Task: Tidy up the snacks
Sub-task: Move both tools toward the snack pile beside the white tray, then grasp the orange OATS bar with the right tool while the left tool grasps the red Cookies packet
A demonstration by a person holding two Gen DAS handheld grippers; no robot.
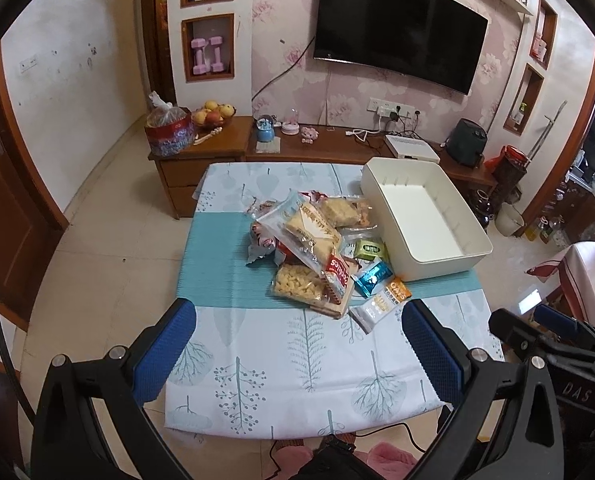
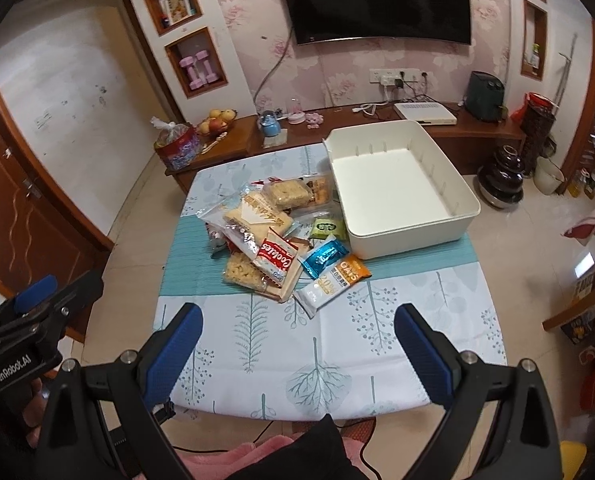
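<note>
Left gripper [image 1: 297,316]: fingers spread wide, nothing between them, above near edge of table [image 1: 257,400]. Right gripper [image 2: 297,320]: likewise spread, unloaded, above same edge. Snack pile [image 2: 273,232] at 12 o'clock from both grippers, resting on teal mat [image 2: 189,272]. Cookies packet [image 2: 277,258] atop pile; blue packet [image 2: 323,258] and oats bar [image 2: 337,284] at pile's 4 o'clock. White bin [image 2: 413,224] at pile's 2 o'clock, just beside it, holding nothing.

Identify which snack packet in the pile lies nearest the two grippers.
The white-and-orange oats packet, lying flat at the pile's near edge on the tablecloth; the blue packet and Cookies packet sit farther back.
</note>
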